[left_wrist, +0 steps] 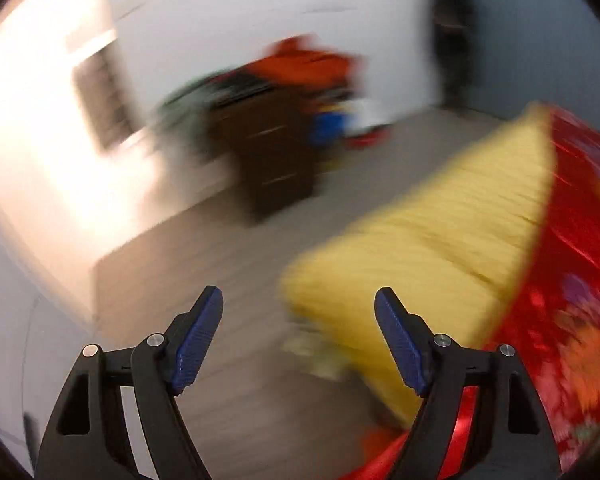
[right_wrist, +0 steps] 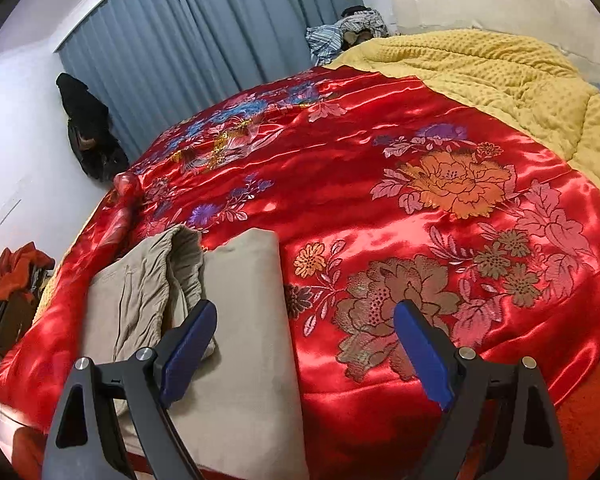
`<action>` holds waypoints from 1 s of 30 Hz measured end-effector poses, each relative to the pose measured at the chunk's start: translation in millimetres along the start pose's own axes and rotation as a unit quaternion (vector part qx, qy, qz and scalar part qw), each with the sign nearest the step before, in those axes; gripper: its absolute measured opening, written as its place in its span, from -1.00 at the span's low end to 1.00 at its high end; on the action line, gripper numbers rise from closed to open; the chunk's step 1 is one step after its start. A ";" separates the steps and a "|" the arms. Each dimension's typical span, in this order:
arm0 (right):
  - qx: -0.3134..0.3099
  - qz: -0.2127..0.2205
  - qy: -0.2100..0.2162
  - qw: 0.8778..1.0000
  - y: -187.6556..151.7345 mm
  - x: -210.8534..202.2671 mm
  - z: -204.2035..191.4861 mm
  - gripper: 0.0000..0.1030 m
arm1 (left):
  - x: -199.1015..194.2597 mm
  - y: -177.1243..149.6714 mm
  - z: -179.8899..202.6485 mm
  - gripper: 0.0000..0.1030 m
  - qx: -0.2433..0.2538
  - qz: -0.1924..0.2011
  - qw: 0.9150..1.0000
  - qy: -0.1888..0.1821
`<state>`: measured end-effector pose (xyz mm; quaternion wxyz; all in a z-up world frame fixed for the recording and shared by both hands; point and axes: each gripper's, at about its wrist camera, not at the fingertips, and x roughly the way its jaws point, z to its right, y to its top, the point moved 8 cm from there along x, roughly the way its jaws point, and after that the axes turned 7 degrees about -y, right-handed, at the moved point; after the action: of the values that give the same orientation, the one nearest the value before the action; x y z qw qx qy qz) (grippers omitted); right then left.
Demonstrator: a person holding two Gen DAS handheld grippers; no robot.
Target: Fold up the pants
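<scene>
Beige pants (right_wrist: 236, 320) lie folded on the red satin floral bedspread (right_wrist: 380, 200) near the bed's front left corner, waistband bunched at the upper left. My right gripper (right_wrist: 304, 344) is open and empty, hovering just above the pants' near part. My left gripper (left_wrist: 299, 336) is open and empty, pointing off the bed toward the floor; that view is motion-blurred and shows no pants.
A yellow blanket (right_wrist: 500, 72) covers the far right of the bed and also shows in the left wrist view (left_wrist: 440, 240). A dark dresser (left_wrist: 272, 160) with piled clothes stands by the wall. Blue curtains (right_wrist: 200, 32) hang behind the bed. Grey floor (left_wrist: 220, 280) lies below.
</scene>
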<state>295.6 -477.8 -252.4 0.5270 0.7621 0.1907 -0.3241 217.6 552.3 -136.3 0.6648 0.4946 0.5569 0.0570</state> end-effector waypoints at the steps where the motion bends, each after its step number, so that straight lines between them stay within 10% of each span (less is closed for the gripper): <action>1: -0.003 -0.003 0.000 1.000 -0.7 2.1 -3.5 0.74 | 18.1 7.7 -29.7 0.55 -0.016 -0.013 0.999 0.026; 6: -0.031 -0.003 0.001 1.000 -0.6 1.2 -30.5 0.74 | 80.8 24.5 -120.2 0.55 -0.044 -0.059 0.987 0.143; 12: -0.056 0.007 -0.003 0.998 3.5 -12.1 -52.5 0.74 | 118.5 27.6 -120.2 0.58 0.020 -0.086 0.983 0.161; 16: -0.061 0.002 0.010 0.998 2.8 -18.9 -59.0 0.74 | 90.8 20.8 -72.5 0.72 0.059 -0.035 0.993 0.091; 20: -0.029 -0.042 0.037 0.998 -3.2 -13.1 -52.0 0.74 | 40.6 -1.7 9.0 0.81 0.167 0.006 0.986 0.014; 26: 0.009 -0.138 0.144 0.980 -18.7 2.7 -71.5 0.46 | -61.4 -36.5 133.2 0.86 0.219 0.011 0.959 -0.179; 30: -0.004 -0.210 0.141 0.967 -42.2 21.8 -89.5 0.42 | -133.3 -57.1 206.0 0.88 0.245 0.020 0.925 -0.290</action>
<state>310.8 -380.3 -275.3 0.4175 0.7411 0.4204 -0.3159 304.9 317.5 -108.9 0.6539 0.6480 0.3265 -0.2144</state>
